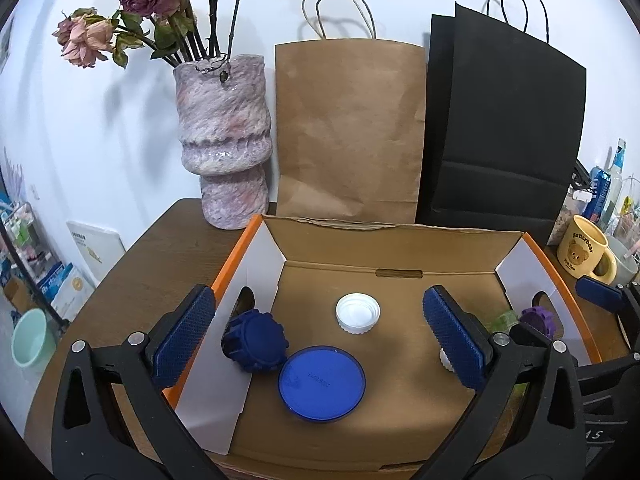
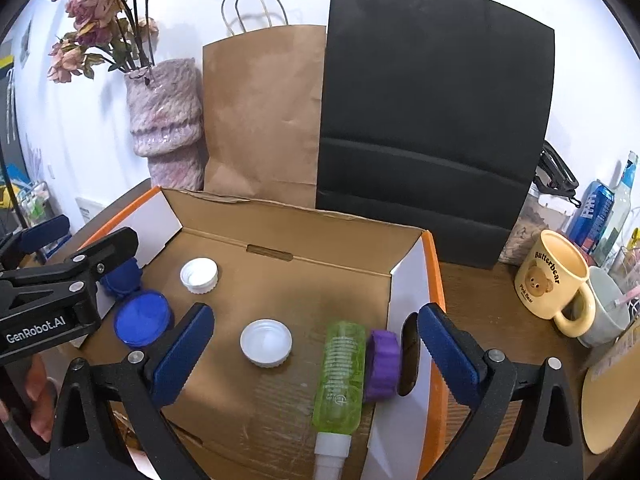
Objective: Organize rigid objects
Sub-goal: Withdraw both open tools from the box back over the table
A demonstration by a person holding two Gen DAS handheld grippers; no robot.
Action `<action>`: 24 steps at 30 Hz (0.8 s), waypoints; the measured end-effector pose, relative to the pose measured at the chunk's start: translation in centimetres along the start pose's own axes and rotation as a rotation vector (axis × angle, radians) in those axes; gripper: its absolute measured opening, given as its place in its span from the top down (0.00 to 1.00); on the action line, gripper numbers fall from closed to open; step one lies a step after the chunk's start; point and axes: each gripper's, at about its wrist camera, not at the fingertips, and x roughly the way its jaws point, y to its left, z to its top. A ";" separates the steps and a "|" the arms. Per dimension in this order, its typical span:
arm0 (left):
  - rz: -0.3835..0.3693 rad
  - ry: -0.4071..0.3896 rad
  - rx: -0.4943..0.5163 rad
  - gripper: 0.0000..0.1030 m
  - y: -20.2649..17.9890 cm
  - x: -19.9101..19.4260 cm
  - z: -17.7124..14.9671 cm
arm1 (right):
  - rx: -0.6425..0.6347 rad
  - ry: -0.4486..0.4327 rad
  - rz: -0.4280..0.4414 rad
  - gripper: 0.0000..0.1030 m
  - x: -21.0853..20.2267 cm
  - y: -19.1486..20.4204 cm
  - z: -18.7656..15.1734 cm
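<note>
While both grippers [image 1: 320, 332] [image 2: 316, 352] gape empty over the cardboard box [image 2: 280, 272], paper bags [image 1: 348, 128] line the white wall.

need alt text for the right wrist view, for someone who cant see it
An open right gripper hovers over an open cardboard box holding a green bottle lying on its side, a purple cap, two white caps and blue lids. Behind stand paper bags; a yellow mug sits right.
</note>
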 end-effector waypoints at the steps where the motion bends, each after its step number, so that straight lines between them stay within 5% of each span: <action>1: -0.001 -0.001 0.000 0.00 0.0 0.0 0.0 | -0.001 0.000 0.000 0.00 0.0 0.1 0.0; 24: -0.013 -0.037 -0.020 0.00 0.7 -2.5 -0.1 | -0.003 -0.043 0.000 0.00 -2.8 0.2 -0.5</action>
